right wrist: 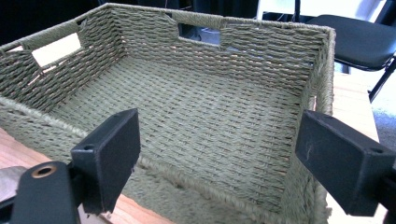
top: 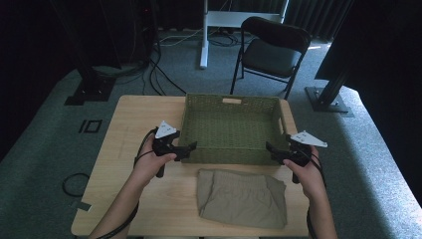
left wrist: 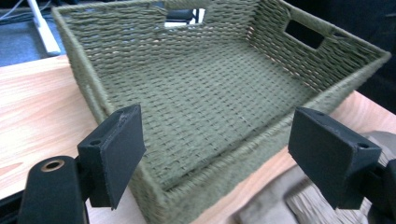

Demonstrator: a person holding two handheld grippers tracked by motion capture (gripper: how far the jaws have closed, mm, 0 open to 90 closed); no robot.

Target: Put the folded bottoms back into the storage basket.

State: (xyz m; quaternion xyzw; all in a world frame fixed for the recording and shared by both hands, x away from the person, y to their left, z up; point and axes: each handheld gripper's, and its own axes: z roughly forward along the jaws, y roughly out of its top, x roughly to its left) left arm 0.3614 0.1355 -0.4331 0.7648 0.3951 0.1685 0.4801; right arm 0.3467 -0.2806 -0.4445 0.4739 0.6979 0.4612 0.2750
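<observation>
At the table's [top: 124,129] middle, toward its far edge, sits an empty green woven basket [top: 231,102], cut-out handles in its far and side walls. Folded khaki shorts [top: 242,196] lie flat near the near edge, just in front of the basket's near wall, apart from it. Left gripper [top: 188,149] hovers at the basket's near-left corner, jaws spread wide, holding nothing; the left gripper view looks over that corner into the bare basket floor. Right gripper [top: 272,151] mirrors it at the near-right corner, jaws likewise wide and empty. Judgement: pre-grasp stage, garment not yet touched; likely goal is shorts into basket. Next move calls for both grippers to drop back toward the near edge and pinch the shorts' two far corners. Room: bare table on the left side; right side tight, basket close to the right edge. Lift must clear the near wall.
</observation>
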